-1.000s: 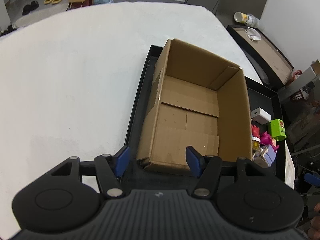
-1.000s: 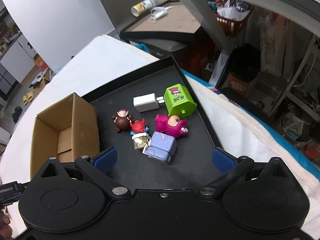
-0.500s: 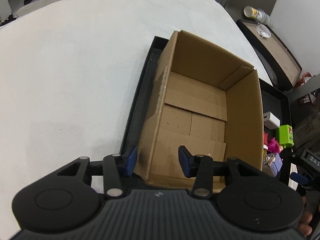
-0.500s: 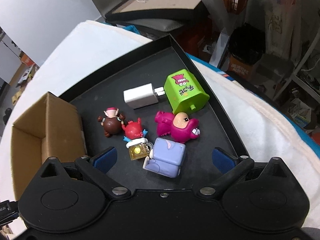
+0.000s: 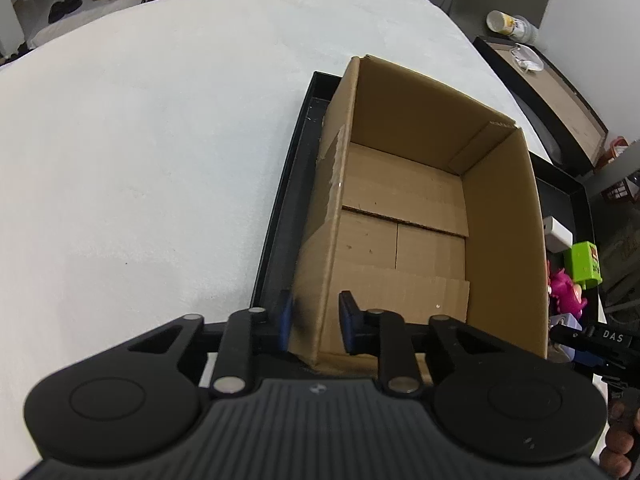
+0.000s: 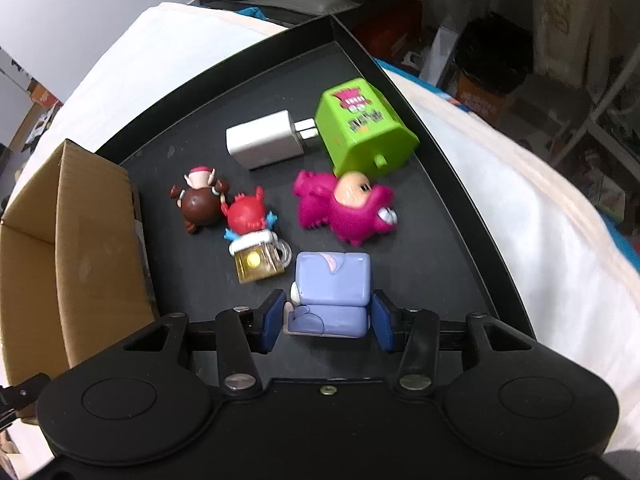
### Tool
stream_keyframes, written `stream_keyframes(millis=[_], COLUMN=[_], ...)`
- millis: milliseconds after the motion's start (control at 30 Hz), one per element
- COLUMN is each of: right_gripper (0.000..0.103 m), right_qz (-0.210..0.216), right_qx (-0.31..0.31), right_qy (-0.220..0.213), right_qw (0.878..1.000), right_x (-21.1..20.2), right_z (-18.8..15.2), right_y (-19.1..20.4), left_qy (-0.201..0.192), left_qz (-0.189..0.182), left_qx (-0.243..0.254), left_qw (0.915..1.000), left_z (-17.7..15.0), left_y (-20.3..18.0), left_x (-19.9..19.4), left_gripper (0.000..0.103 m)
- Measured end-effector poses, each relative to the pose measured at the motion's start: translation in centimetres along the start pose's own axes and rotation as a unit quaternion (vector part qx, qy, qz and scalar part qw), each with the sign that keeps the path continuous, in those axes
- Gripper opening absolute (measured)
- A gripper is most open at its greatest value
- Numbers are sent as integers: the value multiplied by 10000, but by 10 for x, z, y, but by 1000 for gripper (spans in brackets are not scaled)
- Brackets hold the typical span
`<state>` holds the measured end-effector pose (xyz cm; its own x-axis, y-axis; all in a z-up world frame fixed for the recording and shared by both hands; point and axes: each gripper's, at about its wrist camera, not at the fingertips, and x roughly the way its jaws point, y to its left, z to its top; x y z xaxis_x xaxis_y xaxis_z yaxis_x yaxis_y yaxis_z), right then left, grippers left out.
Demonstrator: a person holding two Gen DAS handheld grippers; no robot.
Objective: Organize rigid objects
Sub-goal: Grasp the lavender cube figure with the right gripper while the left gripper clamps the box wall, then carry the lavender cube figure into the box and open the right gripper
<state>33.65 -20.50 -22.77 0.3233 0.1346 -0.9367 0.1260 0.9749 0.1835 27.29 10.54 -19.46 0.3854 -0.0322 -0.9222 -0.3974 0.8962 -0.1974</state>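
Both grippers have closed in fast: the right gripper (image 6: 325,322) has dropped onto the lilac block toy (image 6: 331,292) on the black tray (image 6: 440,200), jaws narrowed, pads bracketing it, while the left gripper (image 5: 314,322) now pinches the cardboard box (image 5: 400,216) wall, steadying it for the first drop-in.

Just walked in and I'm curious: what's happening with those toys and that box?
A person holds a gripper in each hand. The left gripper straddles the near corner wall of the empty cardboard box, apparently to steady it. The right gripper brackets the lilac block toy on the black tray. The other toys lie loose there.
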Motion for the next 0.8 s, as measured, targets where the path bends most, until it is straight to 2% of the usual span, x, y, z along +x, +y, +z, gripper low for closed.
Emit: stream_keyframes(millis=[33,367,800], right_gripper=[45,43,43], right_qz=[5,251,371], right_qx=[33,251,-19], right_qy=[0,-63,-296], right_qw=[10000,9993,9989], right_x=[-2,-22,-52], right_z=[-2,-8,-5], right_y=[-2,-6,19], left_qy=[-1,-164,-252], left_qz=[-39,-226,-407], left_qx=[3,193,113], left_qw=[10000,9994,9988], left_z=[-1,-10,-16], left_y=[2,7,15], left_x=[-1,-3,-2], left_gripper=[16,16,16])
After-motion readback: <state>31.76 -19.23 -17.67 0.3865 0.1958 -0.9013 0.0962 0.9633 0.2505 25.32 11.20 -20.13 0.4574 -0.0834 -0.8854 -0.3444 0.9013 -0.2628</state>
